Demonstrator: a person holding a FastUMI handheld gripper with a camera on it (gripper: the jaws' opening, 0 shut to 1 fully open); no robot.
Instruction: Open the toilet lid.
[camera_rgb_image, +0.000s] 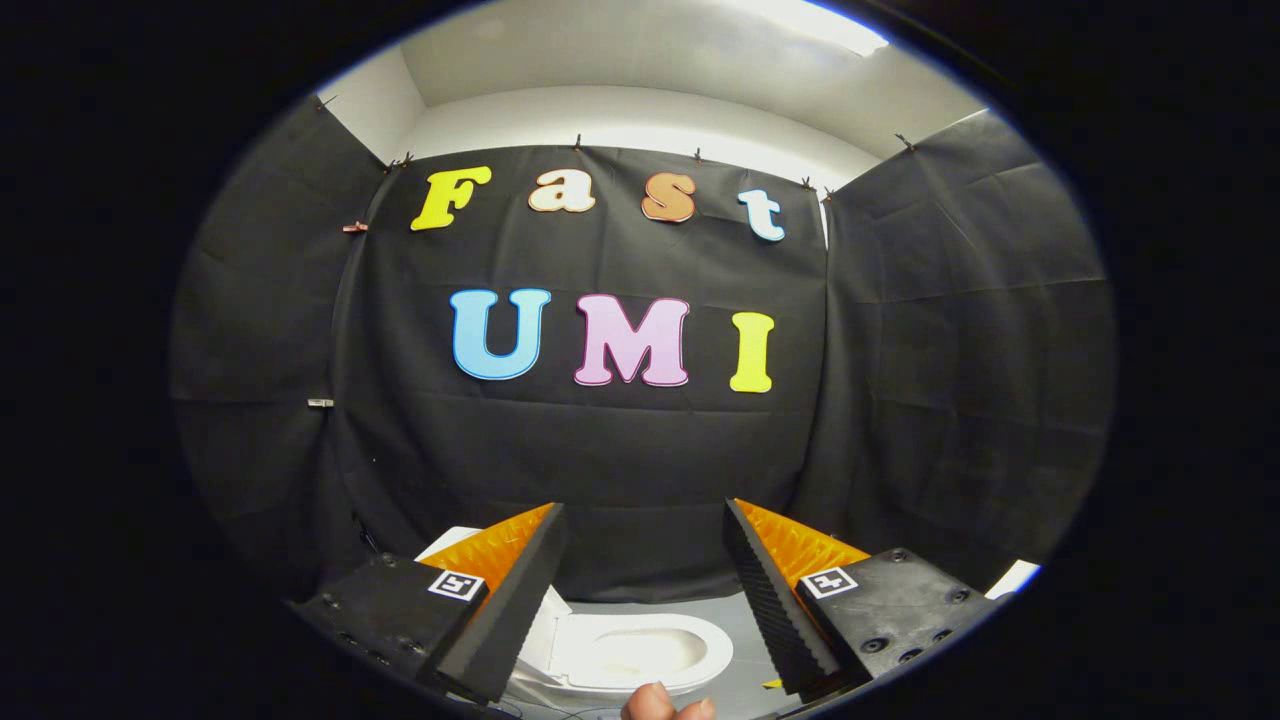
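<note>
A white toilet (640, 650) sits low down on a grey floor, seen between and beyond my two fingers. Its seat ring and the bowl inside it are uncovered. The white lid (540, 630) stands raised on the left of the seat, partly hidden behind my left finger, with another white piece of it or the tank (450, 542) above that finger. My gripper (645, 508) is open, held well above the toilet and pointing at the black cloth wall, with nothing between its fingers.
Black cloth walls (640, 450) close in the booth on three sides, just behind the toilet. A person's fingertips (665, 705) show at the very bottom. The edge of a white object (1015, 578) peeks in at the lower right. Grey floor (735, 620) lies right of the bowl.
</note>
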